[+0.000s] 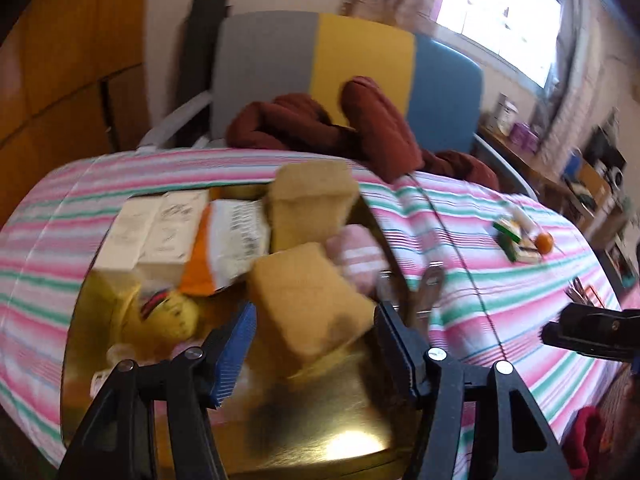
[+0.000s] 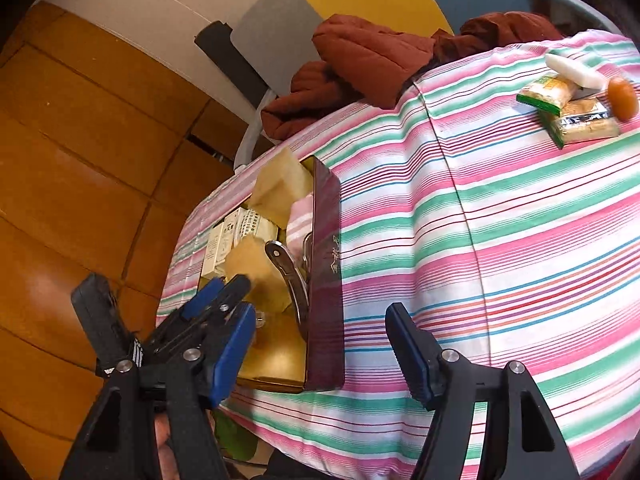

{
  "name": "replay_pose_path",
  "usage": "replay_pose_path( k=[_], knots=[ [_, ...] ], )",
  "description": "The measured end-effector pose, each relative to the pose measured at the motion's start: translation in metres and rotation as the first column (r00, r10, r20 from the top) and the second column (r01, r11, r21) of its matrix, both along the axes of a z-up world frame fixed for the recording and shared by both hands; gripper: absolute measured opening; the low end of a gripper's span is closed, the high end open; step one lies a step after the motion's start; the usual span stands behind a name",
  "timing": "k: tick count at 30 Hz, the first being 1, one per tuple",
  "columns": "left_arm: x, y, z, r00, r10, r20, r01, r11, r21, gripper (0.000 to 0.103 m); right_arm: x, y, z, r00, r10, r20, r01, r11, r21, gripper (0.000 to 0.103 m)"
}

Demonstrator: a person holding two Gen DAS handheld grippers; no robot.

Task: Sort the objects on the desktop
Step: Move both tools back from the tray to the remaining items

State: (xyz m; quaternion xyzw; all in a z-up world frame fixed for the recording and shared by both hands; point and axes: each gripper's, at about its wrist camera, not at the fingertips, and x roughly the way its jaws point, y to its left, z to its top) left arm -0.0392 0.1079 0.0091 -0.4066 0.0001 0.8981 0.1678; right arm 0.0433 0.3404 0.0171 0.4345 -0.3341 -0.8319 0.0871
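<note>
A gold-lined box (image 1: 352, 432) with a dark red outer wall (image 2: 326, 300) sits on the striped cloth. It holds tan sponges (image 1: 312, 300), white cartons (image 1: 160, 232), a pink cloth (image 1: 356, 256) and a yellow toy (image 1: 172, 316). My left gripper (image 1: 316, 352) is open over the box, its fingers either side of a tan sponge without touching it. It shows in the right wrist view (image 2: 224, 300). My right gripper (image 2: 324, 356) is open and empty near the box's front corner. Snack packets (image 2: 568, 108), an orange ball (image 2: 622, 98) and a white tube (image 2: 574, 70) lie far right.
A metal clip (image 2: 290, 280) lies at the box's inner wall. A dark red jacket (image 1: 352, 128) lies at the table's far edge, against a grey, yellow and blue chair (image 1: 360, 56). Wooden floor (image 2: 80, 160) is on the left.
</note>
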Motion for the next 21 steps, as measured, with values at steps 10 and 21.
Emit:
replay_pose_path(
  k=[10, 21],
  knots=[
    [-0.027, 0.021, -0.006, 0.997, -0.016, 0.079, 0.013, 0.999, 0.038, 0.062, 0.021, 0.038, -0.012, 0.998, -0.060, 0.034, 0.059, 0.998, 0.038, 0.076],
    [0.002, 0.015, 0.047, 0.997, 0.029, -0.077, -0.012, 0.978, 0.209, 0.071, 0.061, 0.150, -0.029, 0.964, -0.228, 0.135, 0.168, 0.921, 0.352, 0.076]
  ],
)
